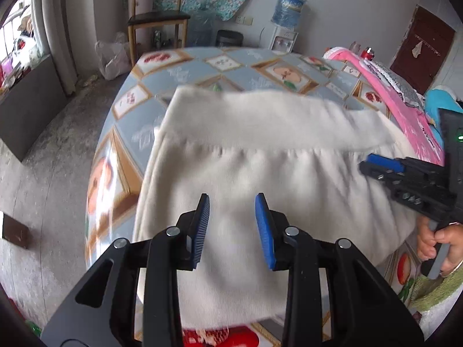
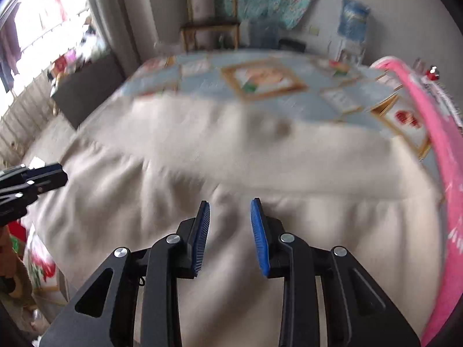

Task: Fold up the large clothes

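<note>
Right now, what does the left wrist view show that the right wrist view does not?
Only the left wrist view shows the person's hand holding the right gripper from the side, a dark door, and the left gripper with nothing between its pads. Only the right wrist view shows the right gripper from behind, with nothing between its pads. Both show the cream garment on the patterned tablecloth, the wooden chair and the pink cloth.

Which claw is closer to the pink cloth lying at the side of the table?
Right. The right claw is above the cream garment near the pink cloth; the left claw is farther away.
</note>
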Tool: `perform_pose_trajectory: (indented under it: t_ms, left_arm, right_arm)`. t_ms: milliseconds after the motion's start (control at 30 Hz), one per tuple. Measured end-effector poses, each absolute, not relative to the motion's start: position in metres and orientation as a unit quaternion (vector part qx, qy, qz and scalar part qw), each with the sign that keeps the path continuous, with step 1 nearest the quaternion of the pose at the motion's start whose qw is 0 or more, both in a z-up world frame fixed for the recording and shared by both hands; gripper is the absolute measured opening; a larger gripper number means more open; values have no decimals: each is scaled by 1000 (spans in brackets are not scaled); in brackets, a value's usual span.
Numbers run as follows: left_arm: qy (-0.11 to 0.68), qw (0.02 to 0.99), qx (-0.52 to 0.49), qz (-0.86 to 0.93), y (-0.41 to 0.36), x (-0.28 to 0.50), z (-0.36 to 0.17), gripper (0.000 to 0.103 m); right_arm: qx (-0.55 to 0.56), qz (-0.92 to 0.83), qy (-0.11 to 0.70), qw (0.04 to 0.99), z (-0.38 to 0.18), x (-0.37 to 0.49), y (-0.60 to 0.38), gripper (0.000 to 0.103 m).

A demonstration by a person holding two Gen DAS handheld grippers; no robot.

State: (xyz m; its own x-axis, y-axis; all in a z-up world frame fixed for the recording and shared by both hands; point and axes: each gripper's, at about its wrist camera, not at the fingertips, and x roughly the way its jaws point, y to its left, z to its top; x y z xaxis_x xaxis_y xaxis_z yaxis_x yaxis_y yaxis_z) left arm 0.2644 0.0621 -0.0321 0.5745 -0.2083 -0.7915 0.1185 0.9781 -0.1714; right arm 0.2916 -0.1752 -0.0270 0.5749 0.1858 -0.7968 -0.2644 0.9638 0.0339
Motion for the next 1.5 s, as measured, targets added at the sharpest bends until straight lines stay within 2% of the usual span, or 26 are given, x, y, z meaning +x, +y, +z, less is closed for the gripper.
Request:
perform_pose_trajectory:
  t_ms: [133,233,300,367,567,700,800,867,967,1100,1200,1267,1400,1433,1467,1500]
  left_arm:
    - [457,882,-61,-92,64,313,-26,33]
    - [498,863,-56,-67,70,351,-53,34]
    - [492,865,-66,-74,76,357,-59,34]
    - [497,863,-57,-74,74,356,-56,34]
    - [476,874,-38,-85,80,310,-31,33]
    - [472,873,-37,-119,81,252,-25,34]
    - [492,863,-43,-108,82,231,-45,34]
    - [499,860,-48,-93,85,228,-61,36]
    - [490,864,-77,-84,95,222,-54,33]
    - [451,883,-73,-104,91,199,-23,34]
    - [475,870,-64,-117,71,196,-38,34]
    - [468,879,-19,-89,54,195,-53,39]
    - [455,887,-22,-83,52,180,-35,37]
    - [447,890,-21,-88,51,172,-27,38]
    - [438,895,-13,-87,49,162,-18,39]
    - [432,897,-11,-90,47,154,-12,44]
  right_arm:
    - [0,52,422,905,-1,321,-236,28]
    - [-15,-23,452,892,-26,346,-280,28]
    - [11,-28,493,869,-52,354,-308,28]
    - [32,-4,489,872,-44,347,-317,28]
    - [54,-2,440,897,7,288,-333,29]
    - [45,39,426,903,2,237,-334,30]
    - [34,44,454,889,-32,218,-335,30]
    - [67,36,474,877,-58,216,-347,30]
    - [109,29,463,879,-42,208,-353,30]
    - [69,56,418,904,-12,177,-327,31]
    - [68,52,439,894,-36,175,-312,38]
    - [64,32,438,896,-50,177,-307,39]
    - [66,23,431,900,-24,160,-295,39]
    - [59,29,418,906,-14,149,-290,42]
    - [54,29,405,912,-6,138,-285,51]
    - [55,32,396,916,0,125,-281,56]
